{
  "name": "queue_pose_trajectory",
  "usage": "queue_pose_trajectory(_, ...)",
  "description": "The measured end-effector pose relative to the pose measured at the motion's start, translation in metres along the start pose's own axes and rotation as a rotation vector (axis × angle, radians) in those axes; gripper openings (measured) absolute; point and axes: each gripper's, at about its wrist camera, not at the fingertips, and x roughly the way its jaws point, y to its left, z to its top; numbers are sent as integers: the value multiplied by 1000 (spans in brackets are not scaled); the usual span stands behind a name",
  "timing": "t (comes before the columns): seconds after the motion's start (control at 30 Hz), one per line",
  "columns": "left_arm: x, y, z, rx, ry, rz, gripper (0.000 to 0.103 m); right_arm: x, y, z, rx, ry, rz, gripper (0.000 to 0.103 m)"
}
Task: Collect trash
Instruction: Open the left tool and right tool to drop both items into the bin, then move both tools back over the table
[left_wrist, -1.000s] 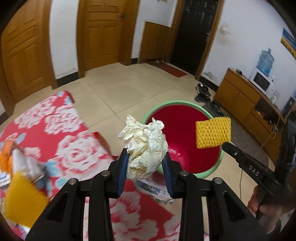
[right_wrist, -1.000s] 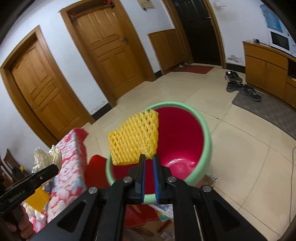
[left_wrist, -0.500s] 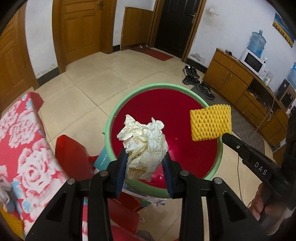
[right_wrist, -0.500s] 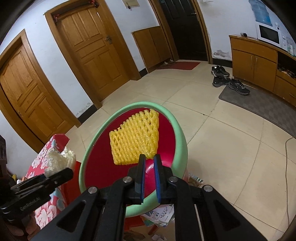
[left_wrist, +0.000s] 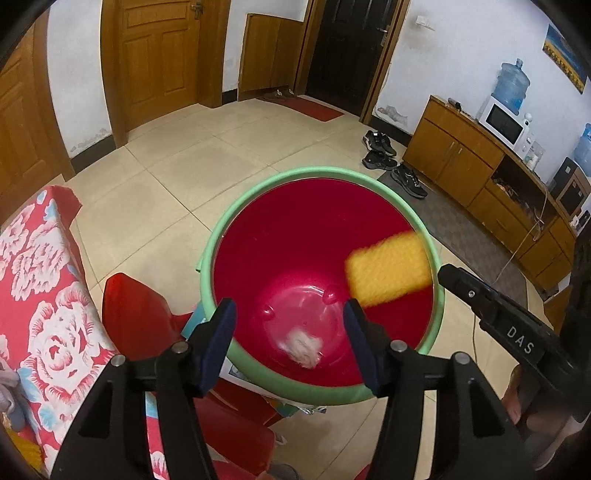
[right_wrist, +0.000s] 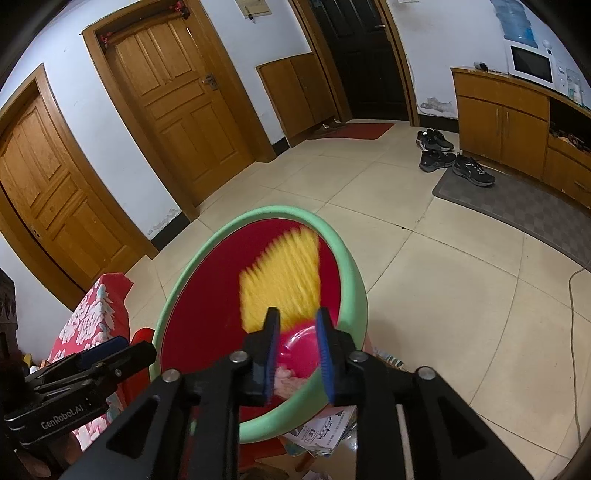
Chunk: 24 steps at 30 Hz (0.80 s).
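A red bucket with a green rim (left_wrist: 295, 175) stands below both grippers; it also shows in the right wrist view (right_wrist: 354, 273). My left gripper (left_wrist: 290, 343) is open and empty over the bucket's near side. A crumpled pale paper wad (left_wrist: 303, 347), blurred, is low inside the bucket near its bottom. My right gripper (right_wrist: 295, 354) is open over the bucket. A yellow foam net (right_wrist: 282, 277), blurred, is loose just beyond its fingertips, inside the bucket mouth; it also shows in the left wrist view (left_wrist: 388, 273).
A table with a red floral cloth (left_wrist: 40, 280) is on the left. A red plastic stool (left_wrist: 136, 314) and printed papers (right_wrist: 325, 432) lie under the bucket. Shoes (right_wrist: 454, 158) and a grey mat (right_wrist: 517, 206) lie on the tiled floor by wooden cabinets (left_wrist: 480, 173).
Both grippers moved over the bucket and opened. The paper wad left the left gripper and dropped into the bucket. The yellow foam net left the right gripper and is falling.
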Motion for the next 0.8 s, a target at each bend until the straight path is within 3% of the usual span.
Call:
queue_pose_trajectory(0.17, -4, 2, -2, -11, -3, 9, 60, -4, 1, 0, -11, -9, 6, 44)
queue_pose_trajectory(0.8, -47, 20, -18, -59, -73, 28, 60, -28, 17, -4, -26, -26, 38, 54)
